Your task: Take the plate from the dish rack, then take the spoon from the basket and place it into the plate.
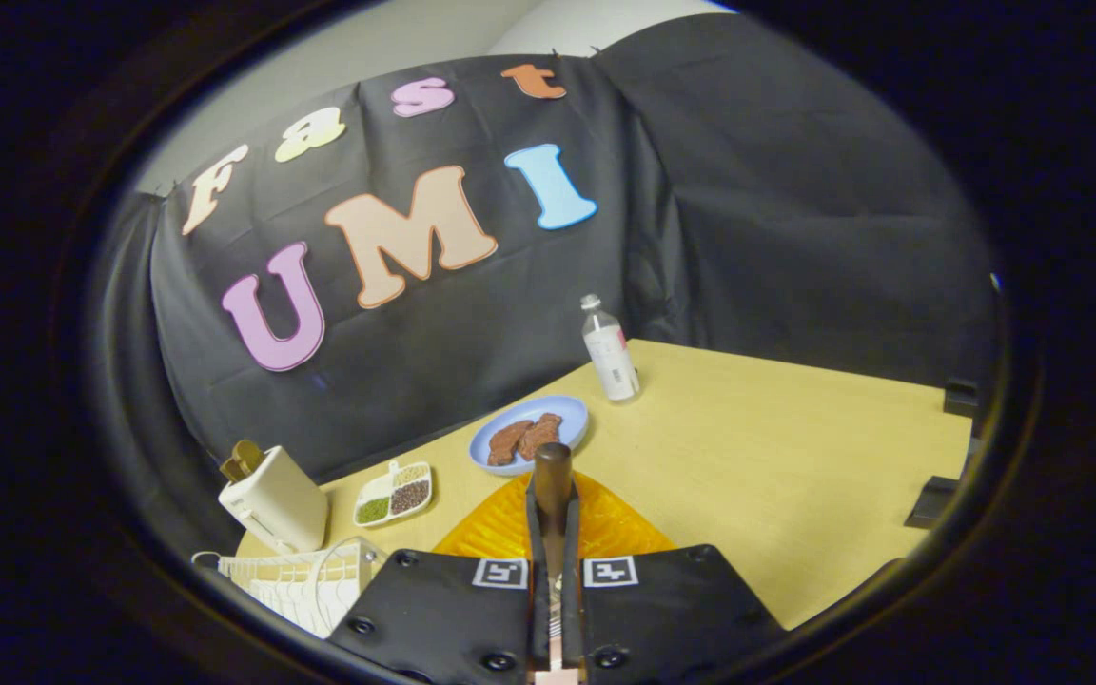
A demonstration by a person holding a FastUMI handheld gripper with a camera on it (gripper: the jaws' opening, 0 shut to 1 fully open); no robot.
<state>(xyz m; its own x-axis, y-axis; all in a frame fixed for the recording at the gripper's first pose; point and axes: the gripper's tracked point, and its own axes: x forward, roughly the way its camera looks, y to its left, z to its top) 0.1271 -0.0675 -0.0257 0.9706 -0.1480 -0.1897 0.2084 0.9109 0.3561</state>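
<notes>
Gripper [553,514] with fingers closed narrow on a brown spoon handle [553,471], which stands up between them along their axis. The orange plate [500,528] lies on the table [776,457] directly beneath and just ahead, so lowering suffices.

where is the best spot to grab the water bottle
Its straight mid-body, coming level from the near side: the bottle stands upright, apart from the blue plate. First the tool, shut on the spoon by its brown handle, must let go.
</notes>
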